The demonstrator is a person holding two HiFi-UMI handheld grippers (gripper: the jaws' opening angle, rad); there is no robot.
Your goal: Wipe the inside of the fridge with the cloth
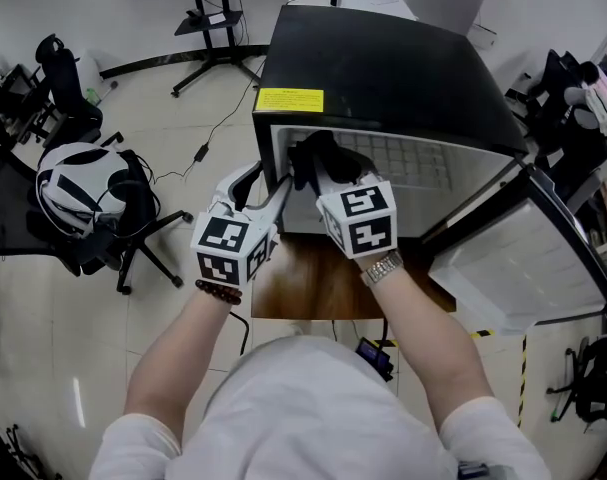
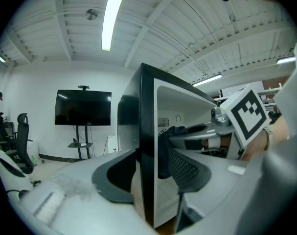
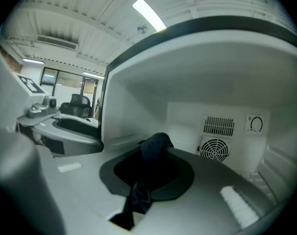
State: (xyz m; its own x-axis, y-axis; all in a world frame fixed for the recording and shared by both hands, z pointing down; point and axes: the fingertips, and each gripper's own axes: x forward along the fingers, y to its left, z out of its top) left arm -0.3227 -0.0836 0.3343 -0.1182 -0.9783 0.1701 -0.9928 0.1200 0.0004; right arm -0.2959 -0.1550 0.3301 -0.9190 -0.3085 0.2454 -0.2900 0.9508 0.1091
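Observation:
A black mini fridge [image 1: 383, 68] stands with its door [image 1: 523, 258] swung open to the right. My right gripper [image 1: 323, 168] reaches into the white interior at its left side, shut on a dark cloth [image 1: 318, 156]. In the right gripper view the cloth [image 3: 157, 142] bunches at the tips of that gripper [image 3: 154, 153] and hangs down between the jaws, near the left inner wall. My left gripper [image 1: 273, 183] straddles the fridge's left wall [image 2: 148, 146] at its front edge, one jaw outside and one inside, clamped on it. The left gripper view also catches the cloth [image 2: 165, 151] inside.
A fan grille [image 3: 214, 151] and a vent sit on the fridge's rear wall. A wire shelf [image 1: 413, 158] crosses the interior. The fridge rests on a wooden stand [image 1: 323, 278]. Office chairs [image 1: 83, 198] stand at the left, a TV stand [image 1: 213, 28] behind, more chairs [image 1: 573, 128] at the right.

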